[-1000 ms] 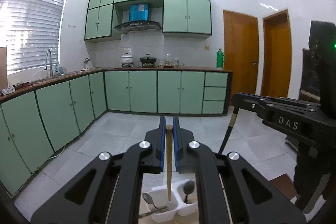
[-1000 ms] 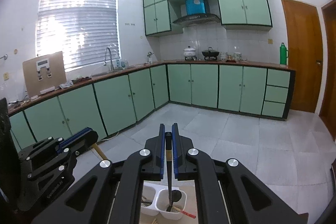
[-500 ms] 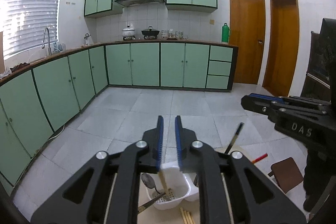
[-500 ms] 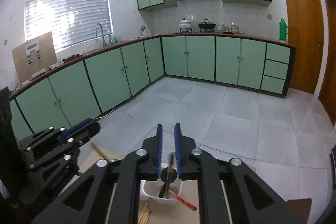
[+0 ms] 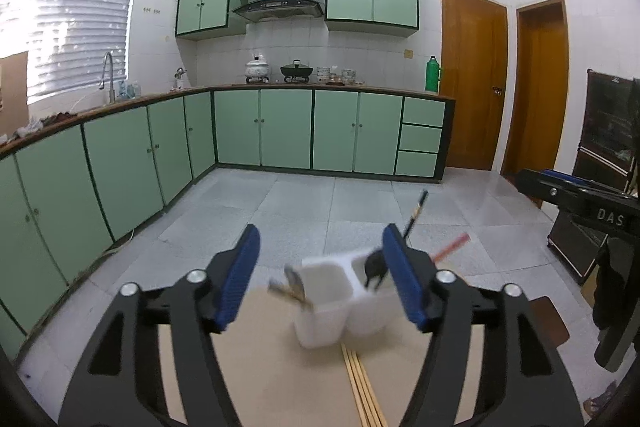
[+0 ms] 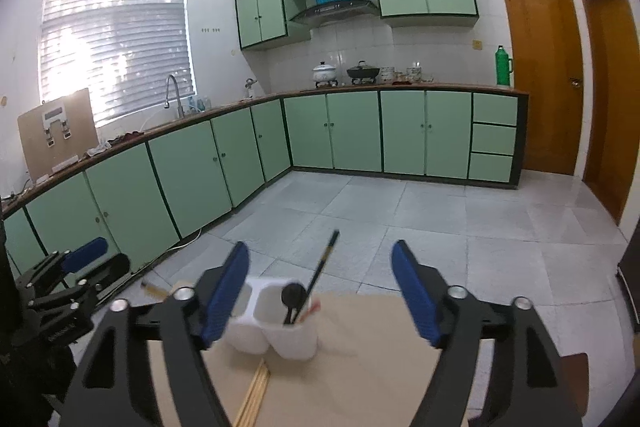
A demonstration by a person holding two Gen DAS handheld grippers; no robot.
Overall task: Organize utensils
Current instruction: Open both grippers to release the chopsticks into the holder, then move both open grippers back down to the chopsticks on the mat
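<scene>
Two handheld grippers, each of matte black angular linkage arms with triangular cut-outs and silver round-headed screws at the pivots. The left gripper [image 5: 320,279] and the right gripper [image 6: 320,291] both carry flat, ribbed blue pads on the inner faces of their fingers. White letters "DAS" mark the side of the right gripper's black housing.

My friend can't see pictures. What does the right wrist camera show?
The right tool has just opened, nothing between its blue pads, above a white two-part utensil holder on a tan table. A black spoon and chopstick stand in its right part; wooden chopsticks lie in front.
</scene>
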